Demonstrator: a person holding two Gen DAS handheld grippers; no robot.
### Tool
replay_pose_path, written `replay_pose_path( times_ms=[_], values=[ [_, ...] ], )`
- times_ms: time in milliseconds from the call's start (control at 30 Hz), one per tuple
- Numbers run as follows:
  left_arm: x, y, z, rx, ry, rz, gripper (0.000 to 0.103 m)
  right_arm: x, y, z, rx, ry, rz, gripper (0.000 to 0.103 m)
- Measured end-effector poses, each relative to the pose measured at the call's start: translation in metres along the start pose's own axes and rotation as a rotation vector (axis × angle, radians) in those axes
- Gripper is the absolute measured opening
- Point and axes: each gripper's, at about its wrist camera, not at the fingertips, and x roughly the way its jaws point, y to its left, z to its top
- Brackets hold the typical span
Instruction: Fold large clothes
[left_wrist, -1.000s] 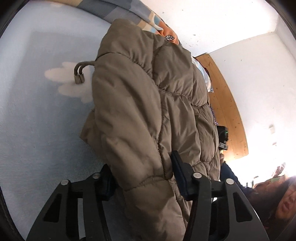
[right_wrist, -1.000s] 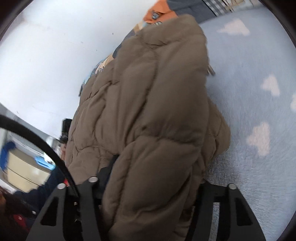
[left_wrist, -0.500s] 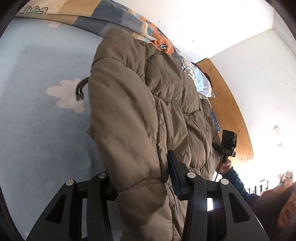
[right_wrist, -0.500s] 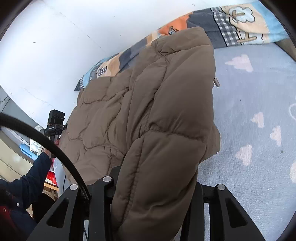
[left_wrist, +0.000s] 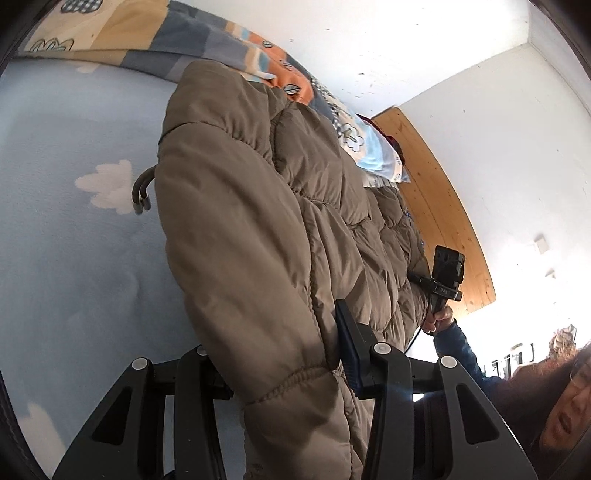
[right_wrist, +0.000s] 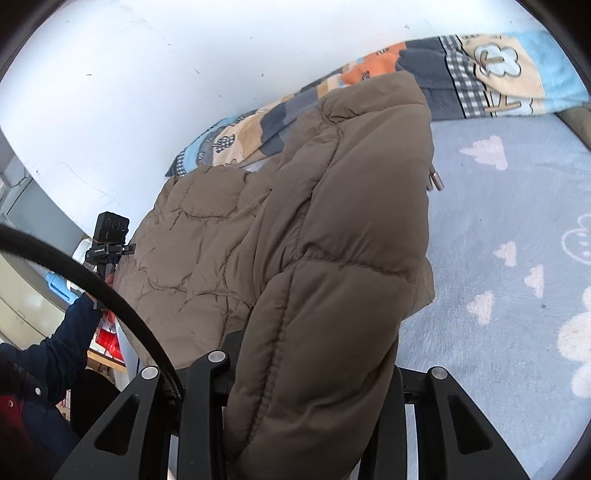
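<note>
- Folding was mid-step: both grippers held a brown padded jacket (left_wrist: 236, 236) up off the blue cloud-print blanket (left_wrist: 74, 229), its far end resting against a patterned quilt (right_wrist: 491, 81) by the wall.
- The left gripper (left_wrist: 284, 362) had its jaws clenched on one bunched edge; the right gripper (right_wrist: 303, 373) was clamped on another thick roll of the same jacket.
- Next, I judged, the held edge needed carrying over and laying flat on the rest (evenly, both hands together, or the bulk would slump sideways).
- The jacket looked puffy, quilted in stitched panels, doubled over lengthwise, with metal-tipped drawcords (left_wrist: 142, 192) dangling at its side.
</note>
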Motion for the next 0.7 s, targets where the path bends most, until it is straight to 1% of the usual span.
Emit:
replay_pose_path(
  times_ms=[67,267,367,433,567,700],
  values=[
    [0.003,-0.01,-0.001,0.008,-0.003,-0.001,0.042,-0.007,0.007,0.0,-0.015,-0.009,-0.003,0.038],
    [-0.008,-0.029,-0.015,0.026,-0.008,-0.015,0.042,-0.031,0.023,-0.006,-0.033,-0.048,0.0,0.038],
    [-0.011,-0.034,-0.022,0.031,-0.001,-0.019,0.042,-0.038,0.024,-0.012,-0.029,-0.058,0.006,0.038],
    [-0.005,-0.035,-0.026,0.024,0.007,-0.019,0.042,-0.04,0.023,-0.017,-0.022,-0.06,0.005,0.038],
    [0.01,-0.021,-0.033,-0.014,0.033,-0.023,0.042,-0.039,0.019,-0.029,-0.01,-0.038,-0.002,0.038],
    [0.039,0.01,-0.034,-0.099,0.055,-0.036,0.042,-0.024,0.005,-0.034,0.013,0.007,-0.028,0.038]
  ],
)
